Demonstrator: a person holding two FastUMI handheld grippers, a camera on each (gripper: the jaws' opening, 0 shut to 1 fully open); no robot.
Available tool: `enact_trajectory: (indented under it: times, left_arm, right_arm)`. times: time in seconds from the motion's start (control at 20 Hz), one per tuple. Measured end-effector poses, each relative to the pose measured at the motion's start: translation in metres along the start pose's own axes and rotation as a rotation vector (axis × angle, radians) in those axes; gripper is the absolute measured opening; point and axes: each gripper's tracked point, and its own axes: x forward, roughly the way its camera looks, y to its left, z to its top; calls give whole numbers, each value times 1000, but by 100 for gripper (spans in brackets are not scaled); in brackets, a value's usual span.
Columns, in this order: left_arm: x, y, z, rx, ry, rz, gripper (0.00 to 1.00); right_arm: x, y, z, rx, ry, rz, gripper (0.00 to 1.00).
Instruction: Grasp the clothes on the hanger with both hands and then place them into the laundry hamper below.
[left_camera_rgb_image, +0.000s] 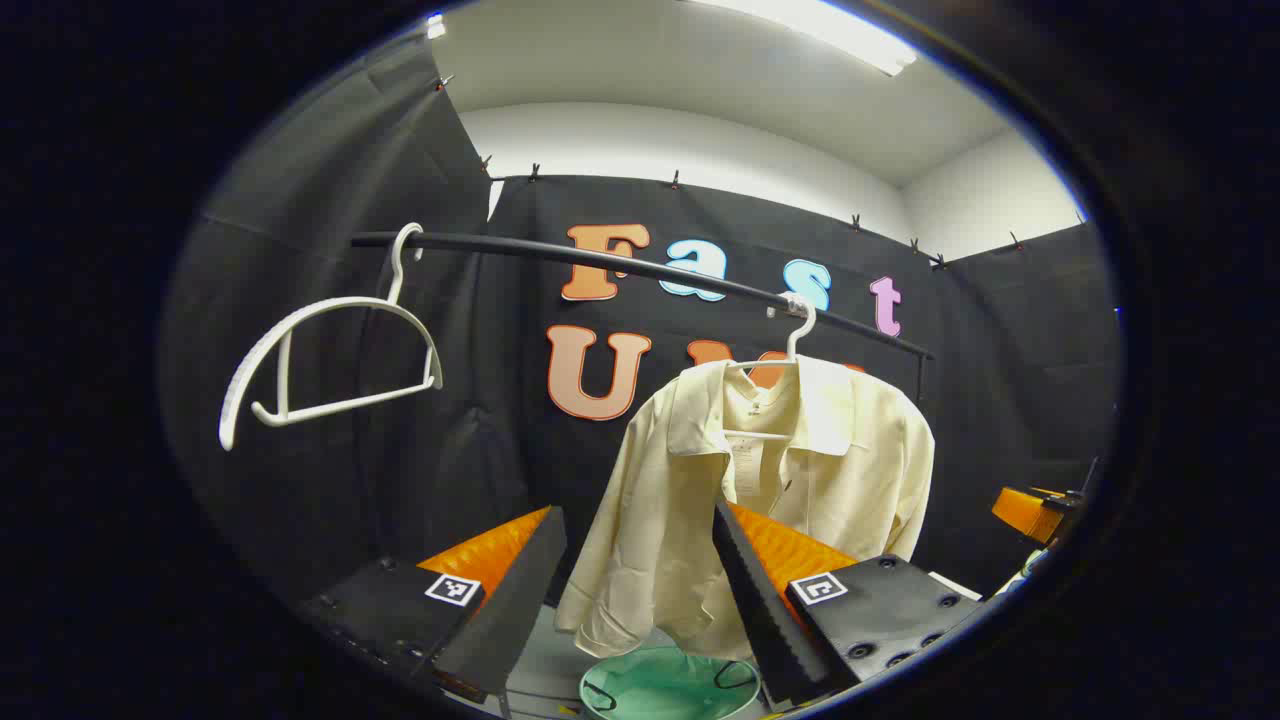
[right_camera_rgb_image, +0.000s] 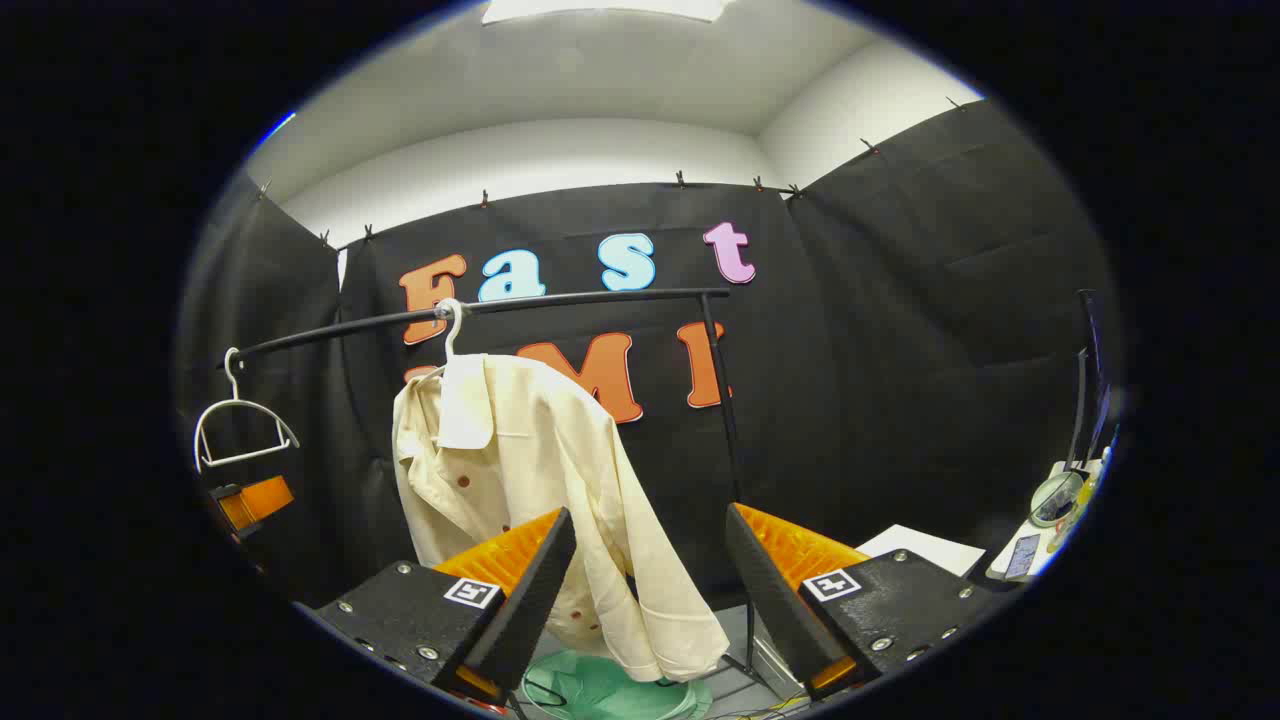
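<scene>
A cream shirt (left_camera_rgb_image: 770, 490) hangs on a white hanger (left_camera_rgb_image: 795, 340) from the black rail (left_camera_rgb_image: 640, 268), ahead of both tongs. The left tongs (left_camera_rgb_image: 640, 590) and right tongs (right_camera_rgb_image: 650, 590) stand spread, holding nothing. The green hamper (left_camera_rgb_image: 665, 690) sits below them.

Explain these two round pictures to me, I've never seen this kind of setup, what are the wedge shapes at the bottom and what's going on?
Each picture comes from a camera riding on a handheld gripper, looking forward along its two fingers. The wedges are those fingers: the left gripper in one view, the right gripper in the other. Both are open and hold nothing. Ahead, a cream shirt hangs on a hanger from a black rail; a second hanger is bare. Below sits a green hamper, where the shirt should go.
</scene>
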Motion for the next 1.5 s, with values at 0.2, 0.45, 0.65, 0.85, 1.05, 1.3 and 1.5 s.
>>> enact_trajectory:
  times: [0.2,0.45,0.65,0.85,1.05,1.3,1.5]
  left_arm:
    - [4,2,2,-11,0,-2,96]
    - [9,10,-5,-30,28,14,93]
    - [10,14,-7,-23,34,14,96]
    - [13,16,-10,-13,41,9,93]
    - [17,14,-13,-5,53,-3,96]
    - [21,9,-10,6,43,-20,97]
    - [21,11,-11,5,50,-27,96]
  right_arm:
    - [-4,-2,3,-21,-8,-20,95]
    - [-6,-3,5,-27,-2,-30,95]
    - [-6,-1,6,-41,0,-42,95]
    - [-6,2,2,-47,9,-43,95]
    - [-5,6,-1,-47,24,-45,95]
    - [-4,17,1,-59,28,-39,95]
    - [4,40,-1,-68,33,-9,95]
